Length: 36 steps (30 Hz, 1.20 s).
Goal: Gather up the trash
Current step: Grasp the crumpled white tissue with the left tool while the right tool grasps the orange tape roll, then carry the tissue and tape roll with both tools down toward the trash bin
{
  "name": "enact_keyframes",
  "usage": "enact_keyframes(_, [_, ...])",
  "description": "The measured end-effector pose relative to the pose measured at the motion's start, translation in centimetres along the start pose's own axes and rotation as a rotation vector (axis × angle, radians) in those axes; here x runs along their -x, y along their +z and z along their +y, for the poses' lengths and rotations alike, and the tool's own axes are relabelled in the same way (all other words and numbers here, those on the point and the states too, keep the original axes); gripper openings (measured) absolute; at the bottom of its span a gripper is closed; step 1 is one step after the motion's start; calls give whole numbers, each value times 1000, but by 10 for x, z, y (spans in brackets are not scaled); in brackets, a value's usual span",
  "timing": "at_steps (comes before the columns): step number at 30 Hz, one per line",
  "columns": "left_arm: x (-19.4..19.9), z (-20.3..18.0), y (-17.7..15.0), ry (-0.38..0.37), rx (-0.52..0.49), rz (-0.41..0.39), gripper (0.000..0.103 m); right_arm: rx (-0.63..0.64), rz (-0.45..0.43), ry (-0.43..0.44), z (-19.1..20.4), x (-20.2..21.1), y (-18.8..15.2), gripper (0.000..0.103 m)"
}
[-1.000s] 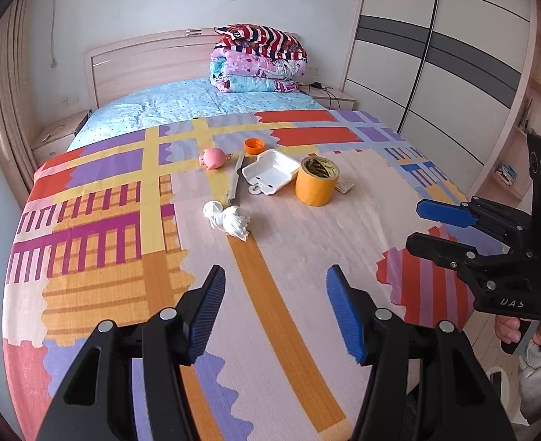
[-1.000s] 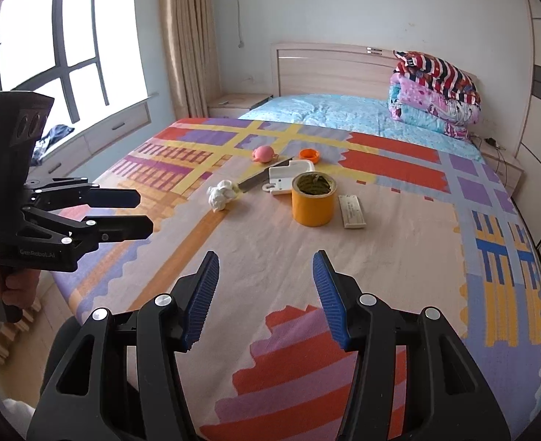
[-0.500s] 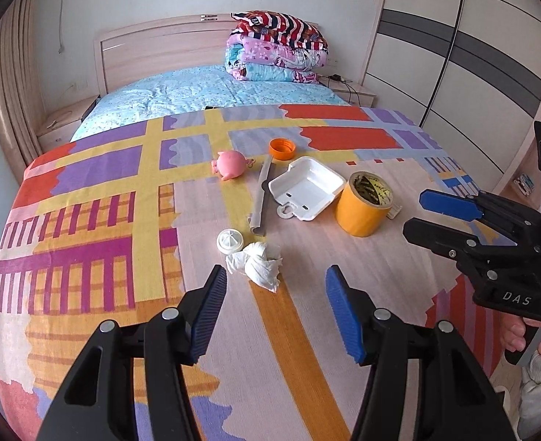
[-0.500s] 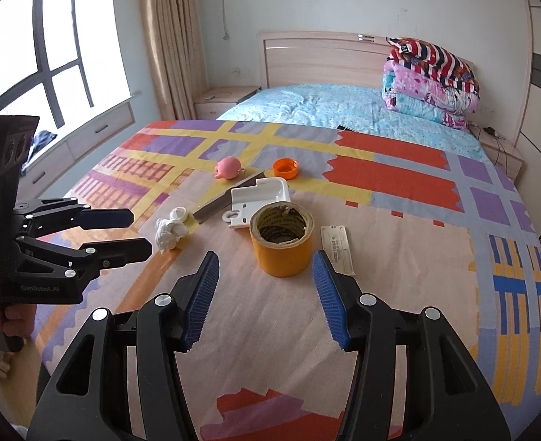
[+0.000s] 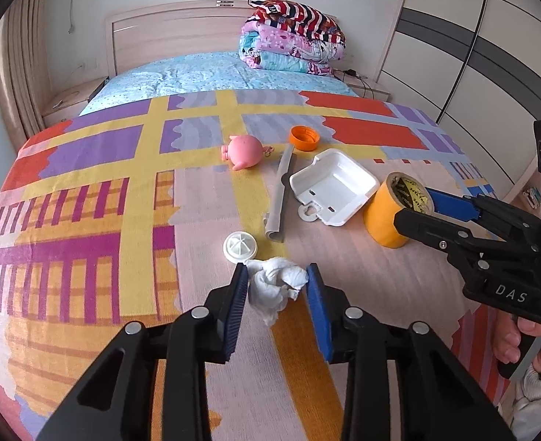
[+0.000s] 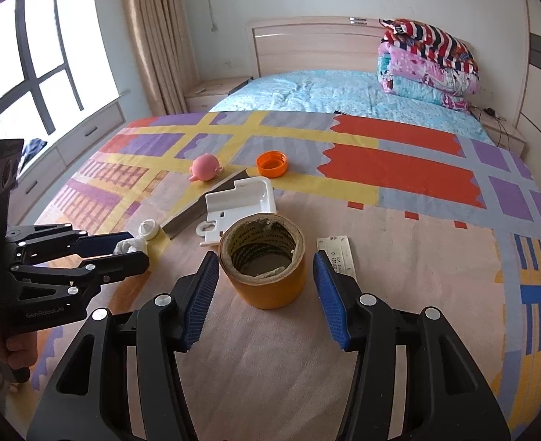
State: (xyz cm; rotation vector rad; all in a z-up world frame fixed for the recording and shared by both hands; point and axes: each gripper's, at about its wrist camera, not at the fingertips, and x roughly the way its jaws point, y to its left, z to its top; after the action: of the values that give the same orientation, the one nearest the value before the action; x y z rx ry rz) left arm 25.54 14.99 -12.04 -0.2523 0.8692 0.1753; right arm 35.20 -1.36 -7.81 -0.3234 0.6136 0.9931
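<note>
White crumpled tissue (image 5: 276,286); orange tape roll (image 6: 264,262); pink toy (image 5: 245,151); blanket (image 5: 105,191) patterned in multicoloured stripes and checks.

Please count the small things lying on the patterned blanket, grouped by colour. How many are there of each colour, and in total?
White: 4: crumpled tissue, round cap, plastic tray, flat label strip
Orange: 2: tape roll, bottle cap
Pink: 1: pig toy
Grey: 1: flat bar
Total: 8
</note>
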Motion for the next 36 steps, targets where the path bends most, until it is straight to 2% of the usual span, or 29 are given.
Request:
enact_keyframes(7, [6,-1,-5,3,-4,-14,22,11,-12,-10,6,8,-1,48])
enact_keyframes(20, [57,-19,-22,-17,-35,-79,22,29,-69,-17,27,61,-18,48])
enact_keyframes(36, [125,-53,-73,-47,-80,-139,22,79,-136,-9,67,135,-62,48])
